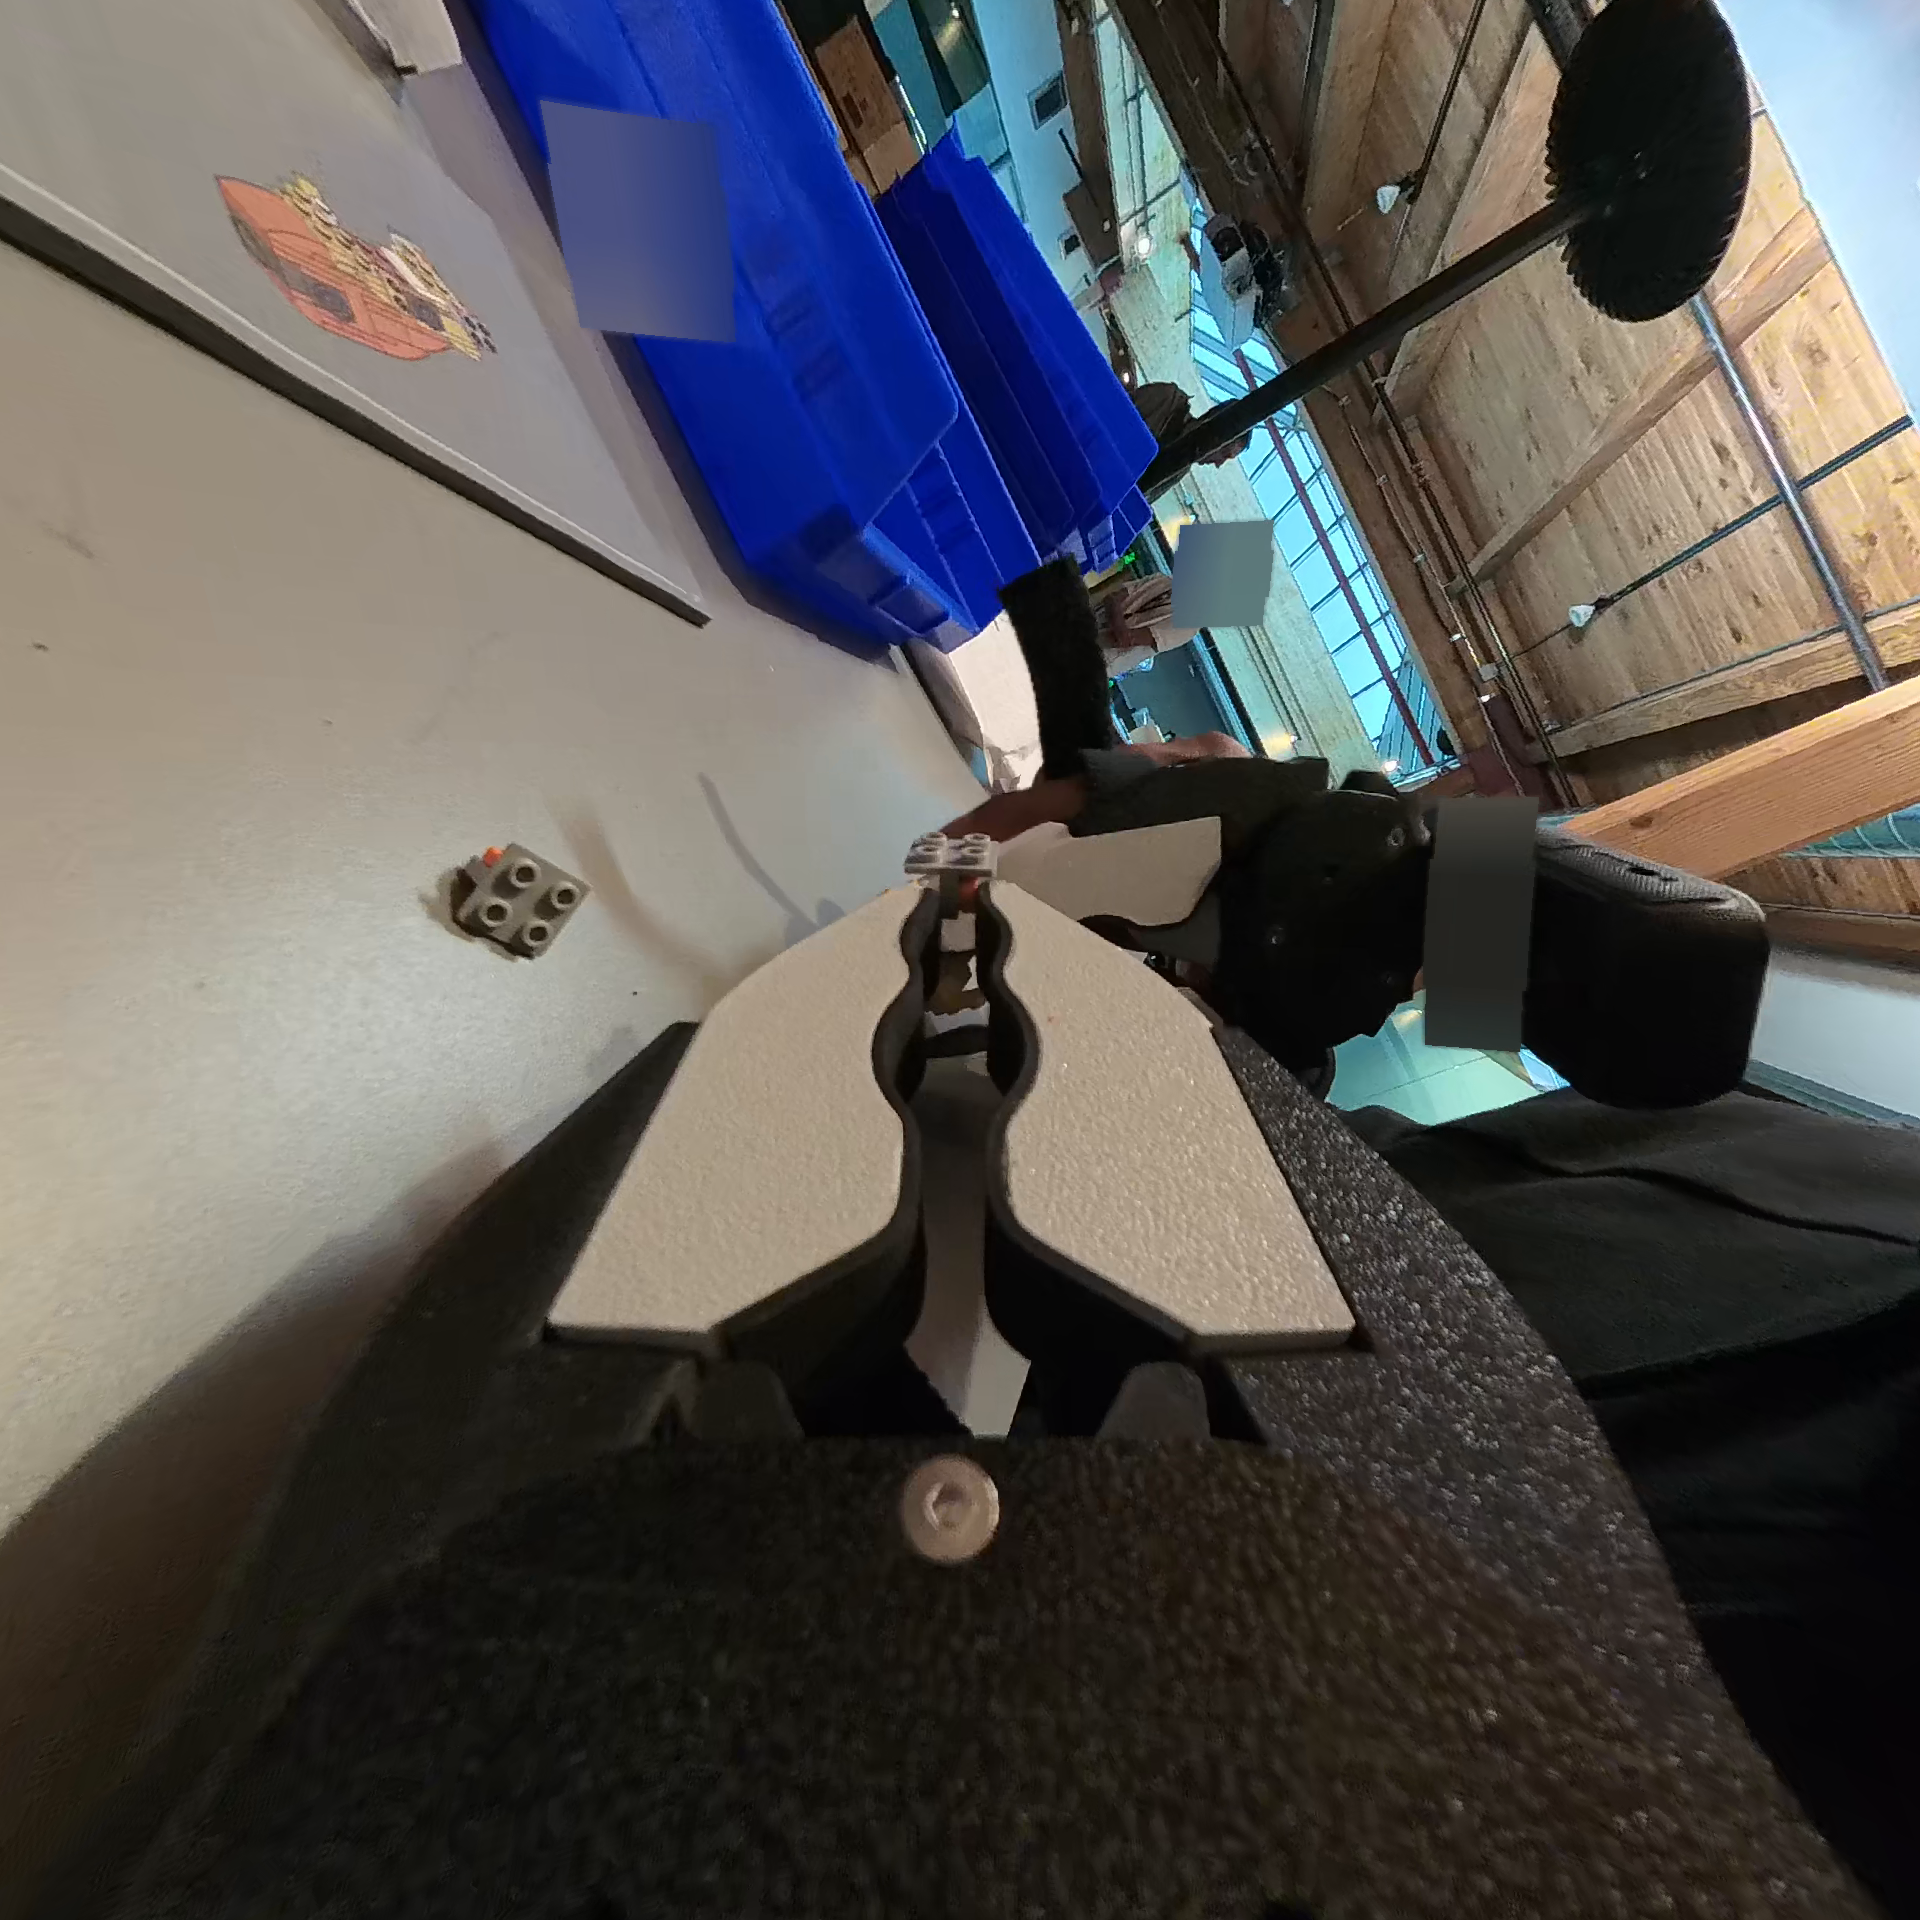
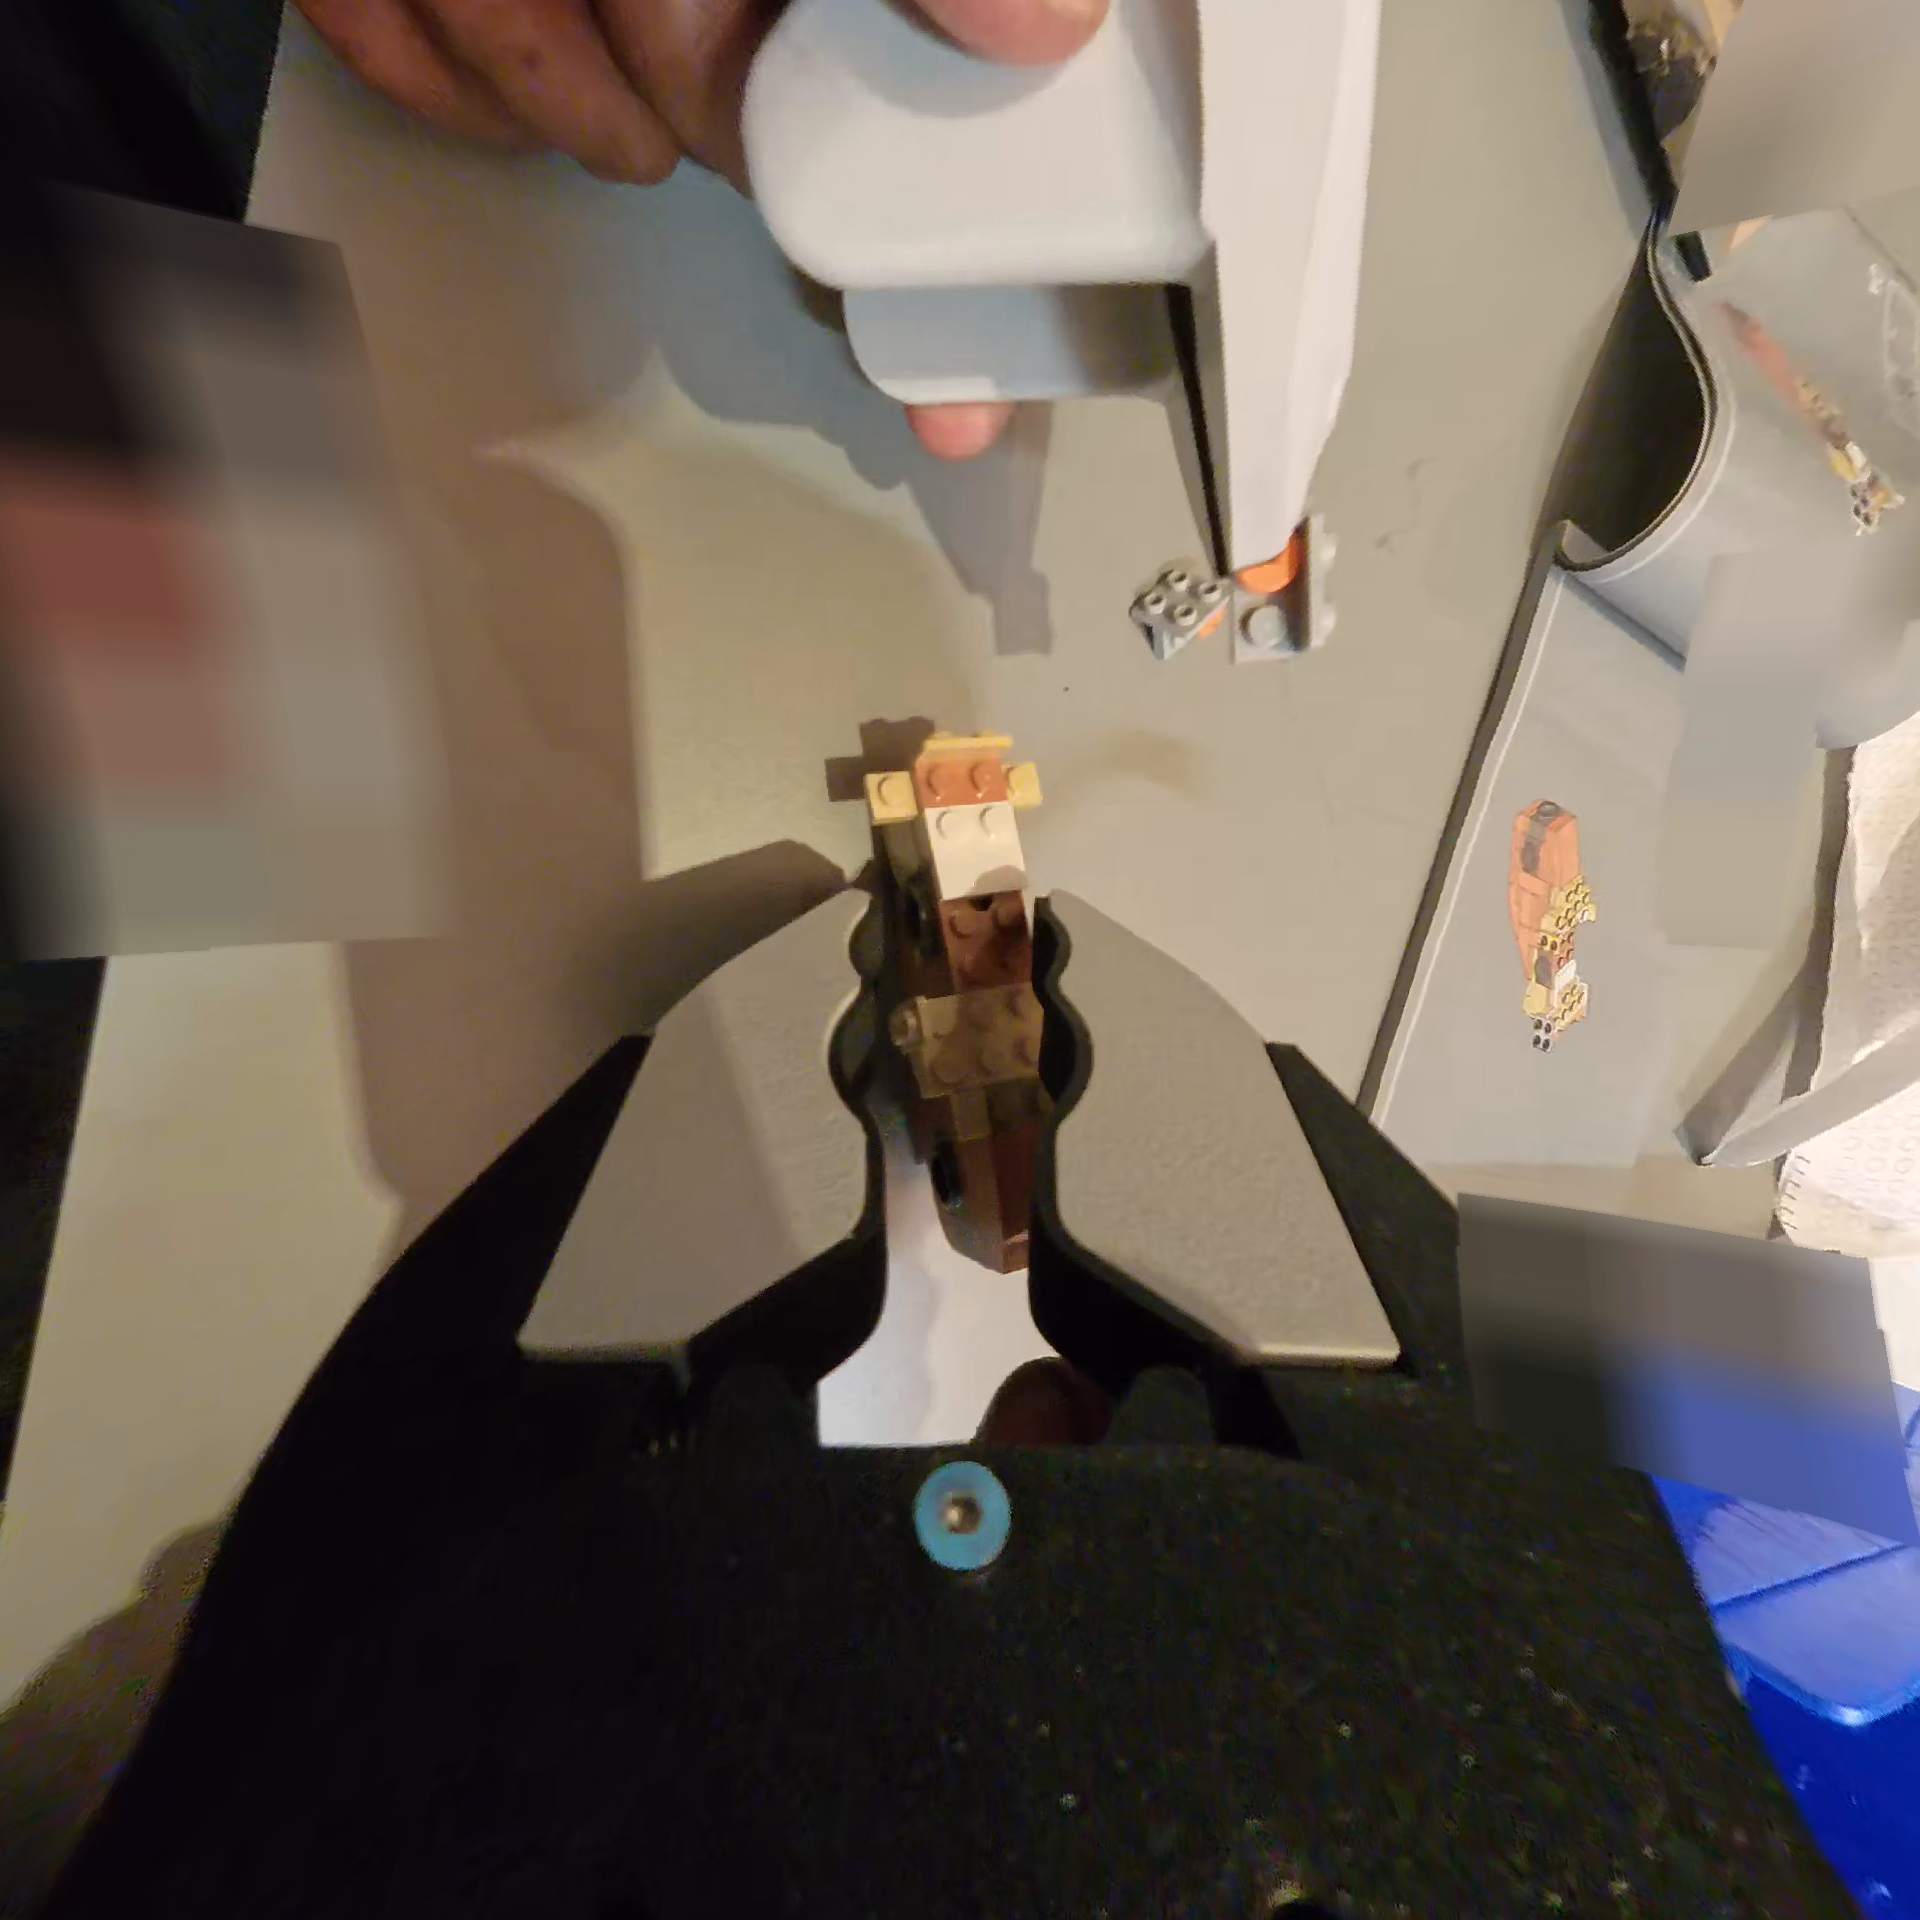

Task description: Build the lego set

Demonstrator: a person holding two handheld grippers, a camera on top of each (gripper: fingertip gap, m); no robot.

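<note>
My left gripper (image 1: 951, 904) is shut on a small grey lego piece with an orange part (image 1: 954, 854). It also shows from above in the right wrist view (image 2: 1262, 551), with the held piece (image 2: 1273, 613) at its tip. A loose grey 2x2 lego piece (image 1: 520, 899) lies on the table to the left of it, and shows in the right wrist view (image 2: 1179, 608). My right gripper (image 2: 961, 914) is shut on a brown, white and tan lego build (image 2: 971, 831) that sticks out past the fingertips. The right gripper also shows in the left wrist view (image 1: 1039, 862).
An instruction sheet with a picture of the model (image 2: 1548, 925) lies on a grey board (image 1: 353, 270). Blue bins (image 1: 831, 364) stand beyond it, and one shows at the lower right (image 2: 1818, 1610). A person's hand (image 2: 540, 73) holds the left gripper's grey handle. Left tips to right tips: about 7 cm.
</note>
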